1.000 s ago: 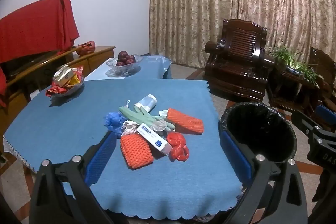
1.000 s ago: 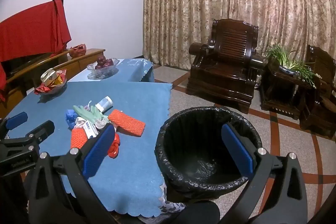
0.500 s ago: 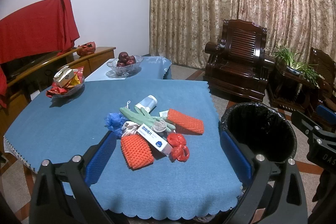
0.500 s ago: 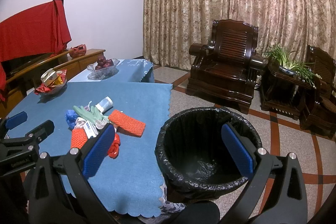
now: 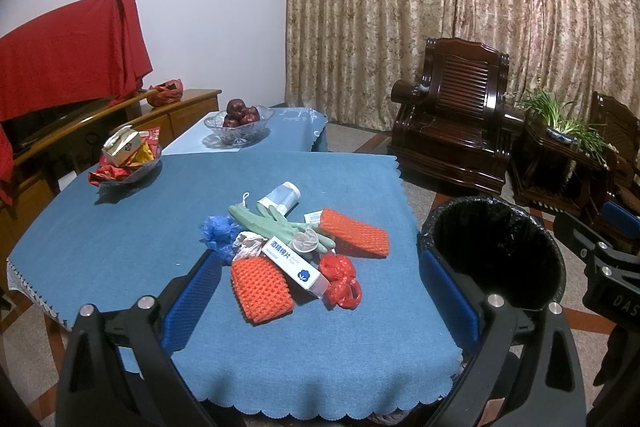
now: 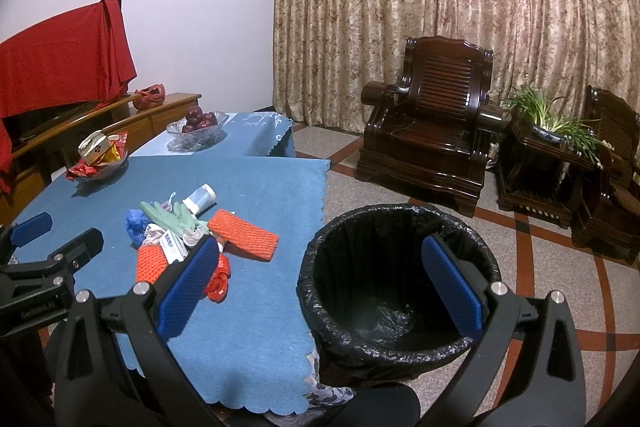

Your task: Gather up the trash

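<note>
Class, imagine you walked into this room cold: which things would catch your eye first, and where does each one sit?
First, the bright litter heap in the middle of the blue tablecloth: two orange foam nets, a green glove, a white carton, a crumpled red bag. Next, the black-lined trash bin on the floor off the table's right edge. Both the left gripper and the right gripper are open, holding nothing.

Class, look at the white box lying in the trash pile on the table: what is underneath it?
The white box rests across an orange foam net and a green glove; whatever lies under its middle is covered.
</note>
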Demonstrator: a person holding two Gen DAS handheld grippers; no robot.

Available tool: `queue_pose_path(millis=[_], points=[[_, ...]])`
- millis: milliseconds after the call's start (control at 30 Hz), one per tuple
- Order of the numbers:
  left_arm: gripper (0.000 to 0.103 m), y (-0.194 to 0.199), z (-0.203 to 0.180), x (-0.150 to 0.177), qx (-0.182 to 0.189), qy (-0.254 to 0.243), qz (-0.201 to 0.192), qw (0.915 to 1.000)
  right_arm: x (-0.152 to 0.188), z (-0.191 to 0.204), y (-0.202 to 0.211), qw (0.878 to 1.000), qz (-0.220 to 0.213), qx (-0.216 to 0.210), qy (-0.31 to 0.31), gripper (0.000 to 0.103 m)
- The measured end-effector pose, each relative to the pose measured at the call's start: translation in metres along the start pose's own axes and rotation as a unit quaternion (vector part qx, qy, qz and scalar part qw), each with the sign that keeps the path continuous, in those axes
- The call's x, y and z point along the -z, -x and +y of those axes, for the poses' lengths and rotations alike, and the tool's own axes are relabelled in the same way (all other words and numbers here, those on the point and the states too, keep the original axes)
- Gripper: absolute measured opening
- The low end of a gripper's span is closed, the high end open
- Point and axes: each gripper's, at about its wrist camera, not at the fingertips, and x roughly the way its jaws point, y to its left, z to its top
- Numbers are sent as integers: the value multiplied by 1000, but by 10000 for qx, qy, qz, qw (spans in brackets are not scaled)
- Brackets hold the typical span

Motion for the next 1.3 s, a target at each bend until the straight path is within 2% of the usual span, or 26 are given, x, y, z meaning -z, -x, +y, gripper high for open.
queue_pose_path(millis=[1300], points=[[97,0,0,1,0,6,3,10000,2,4,-5,10000,24,-7,-9,98]])
